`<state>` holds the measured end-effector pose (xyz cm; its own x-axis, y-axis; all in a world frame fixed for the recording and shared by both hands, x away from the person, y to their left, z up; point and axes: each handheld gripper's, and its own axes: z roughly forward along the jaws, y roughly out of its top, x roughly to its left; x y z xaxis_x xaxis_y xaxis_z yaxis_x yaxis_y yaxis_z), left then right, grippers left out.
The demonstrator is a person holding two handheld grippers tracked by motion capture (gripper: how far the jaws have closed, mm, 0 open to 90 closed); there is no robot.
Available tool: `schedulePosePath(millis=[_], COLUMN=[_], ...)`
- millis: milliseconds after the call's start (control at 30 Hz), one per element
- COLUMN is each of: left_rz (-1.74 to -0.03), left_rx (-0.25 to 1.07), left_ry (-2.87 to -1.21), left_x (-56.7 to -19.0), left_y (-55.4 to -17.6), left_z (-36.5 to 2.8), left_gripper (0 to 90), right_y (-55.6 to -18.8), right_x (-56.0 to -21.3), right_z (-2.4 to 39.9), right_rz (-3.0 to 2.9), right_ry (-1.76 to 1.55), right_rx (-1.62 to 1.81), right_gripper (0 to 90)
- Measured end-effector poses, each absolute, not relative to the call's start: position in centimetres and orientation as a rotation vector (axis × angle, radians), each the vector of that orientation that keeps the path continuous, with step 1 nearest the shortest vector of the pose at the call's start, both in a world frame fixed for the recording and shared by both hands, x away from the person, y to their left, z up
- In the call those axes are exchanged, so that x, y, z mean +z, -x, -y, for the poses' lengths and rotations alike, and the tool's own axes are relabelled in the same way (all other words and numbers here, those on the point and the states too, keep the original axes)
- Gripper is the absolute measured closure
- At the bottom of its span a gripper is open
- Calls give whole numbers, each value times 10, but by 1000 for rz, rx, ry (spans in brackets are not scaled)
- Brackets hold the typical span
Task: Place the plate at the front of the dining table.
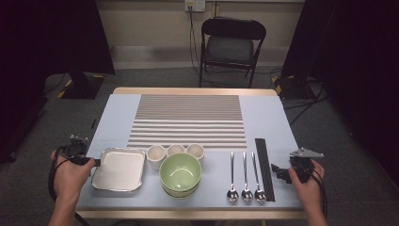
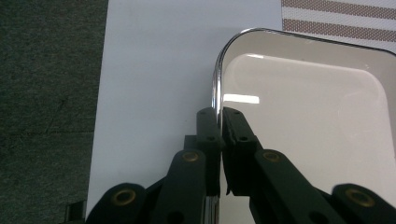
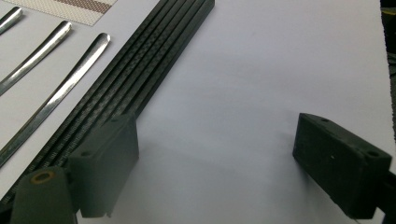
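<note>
tray (image 1: 118, 170) — front-left of table, beside 3 cups (image 1: 175, 151) | left gripper (image 2: 219, 122) clamped on its left rim | right gripper (image 3: 215, 168) jaws apart, empty, by black strips (image 3: 140, 79) | step: grip set — next: lift level

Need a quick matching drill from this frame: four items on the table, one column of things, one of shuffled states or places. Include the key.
Things:
1. metal tray
2. green bowl
3. spoons
4. right gripper

States or places:
A. open, over bare tablecloth beside the black chopsticks
B. rim clamped by the left gripper
C. three side by side, bowls toward the person
D. just in front of three small cups

Pairs: 1-B, 2-D, 3-C, 4-A
</note>
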<state>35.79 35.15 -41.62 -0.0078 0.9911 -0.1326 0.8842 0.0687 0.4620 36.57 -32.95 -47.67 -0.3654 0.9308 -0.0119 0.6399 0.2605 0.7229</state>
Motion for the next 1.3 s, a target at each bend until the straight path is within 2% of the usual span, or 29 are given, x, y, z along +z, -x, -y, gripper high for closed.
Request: schedulePosePath(millis=[1067,1300], left_rz=[-1929,-1935], left_rx=[380,362], left_ry=[-1907,-1902], left_x=[-415,-416], left_y=[-359,-359], left_z=[-348,-348], left_gripper=[845,882], right_y=[-366,-366], right_x=[-477,-477], right_z=[330,330], right_rz=[-2098,-2098], right_ry=[-1423,-1423], right_rx=[888,887], right_gripper=[132,132])
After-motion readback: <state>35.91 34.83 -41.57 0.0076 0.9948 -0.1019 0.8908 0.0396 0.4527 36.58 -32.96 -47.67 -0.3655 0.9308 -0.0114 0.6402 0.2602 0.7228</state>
